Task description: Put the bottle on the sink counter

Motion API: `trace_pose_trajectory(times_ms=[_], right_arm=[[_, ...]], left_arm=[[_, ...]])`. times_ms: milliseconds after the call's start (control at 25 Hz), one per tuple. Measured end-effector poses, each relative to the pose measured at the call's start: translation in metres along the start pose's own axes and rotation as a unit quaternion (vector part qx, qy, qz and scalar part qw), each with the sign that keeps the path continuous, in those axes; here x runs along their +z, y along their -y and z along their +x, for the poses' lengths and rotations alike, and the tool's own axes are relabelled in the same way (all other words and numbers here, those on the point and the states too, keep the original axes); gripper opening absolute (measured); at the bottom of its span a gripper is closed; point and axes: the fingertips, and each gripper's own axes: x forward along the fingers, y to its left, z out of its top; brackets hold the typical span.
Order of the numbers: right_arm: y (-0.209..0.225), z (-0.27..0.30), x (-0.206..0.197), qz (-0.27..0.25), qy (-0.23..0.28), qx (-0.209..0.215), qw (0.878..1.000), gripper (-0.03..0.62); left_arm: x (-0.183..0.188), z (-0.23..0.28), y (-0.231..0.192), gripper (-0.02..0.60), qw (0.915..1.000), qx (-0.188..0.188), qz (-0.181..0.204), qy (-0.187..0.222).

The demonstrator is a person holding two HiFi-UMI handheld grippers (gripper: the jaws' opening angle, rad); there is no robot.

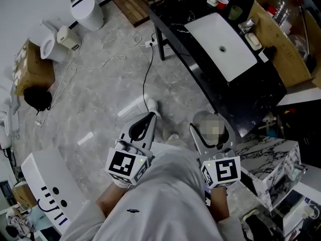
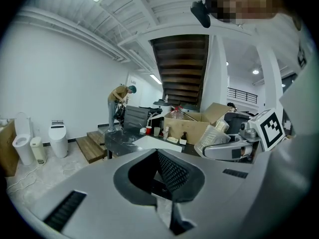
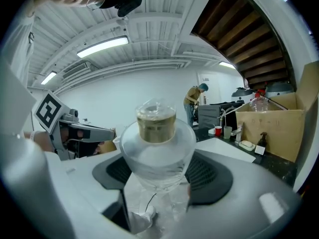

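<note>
Head view: the sink counter (image 1: 173, 24) lies ahead and to the right of both grippers, well apart from them, with a white basin (image 1: 223, 44) set in it. The right gripper (image 1: 213, 128) is the nearer. Its jaws are clamped on the bottle (image 3: 157, 153), which stands roughly upright between them, cap (image 3: 156, 126) uppermost. The left gripper (image 1: 148, 120), beside it, has its jaws together on nothing. The carry, I judge, runs forward and rightward to bare counter.
</note>
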Motion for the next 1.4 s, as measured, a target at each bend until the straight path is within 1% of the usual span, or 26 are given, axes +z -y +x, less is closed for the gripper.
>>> trace_pose_trajectory(times_ms=[120,240,400,560,800,1080,1400], right_arm=[[0.003,0.016,0.001,0.005,-0.005,0.005,1.0,0.342],[0.007,0.038,0.011,0.005,-0.007,0.008,1.0,0.341],[0.008,0.074,0.026,0.0,-0.013,0.016,1.0,0.341],[0.011,0.113,0.042,-0.008,-0.017,0.02,1.0,0.341],[0.019,0.176,0.065,0.003,-0.023,-0.002,1.0,0.341],[0.018,0.257,0.093,0.007,-0.023,-0.025,0.999,0.341],[0.009,0.33,0.119,0.006,-0.016,-0.047,0.999,0.341]], left_arm=[[0.004,0.012,-0.009,0.006,1.0,-0.002,-0.003,-0.001],[0.018,0.028,-0.024,0.006,0.9999,0.0,-0.007,0.007],[0.03,0.049,-0.054,0.006,0.9997,0.006,-0.02,0.011],[0.044,0.074,-0.085,0.006,0.9996,0.003,-0.025,0.01],[0.073,0.109,-0.143,0.006,0.9994,-0.008,-0.031,0.011],[0.109,0.145,-0.224,0.006,0.9994,-0.022,-0.023,0.012],[0.145,0.168,-0.299,0.006,0.9987,-0.039,-0.012,0.032]])
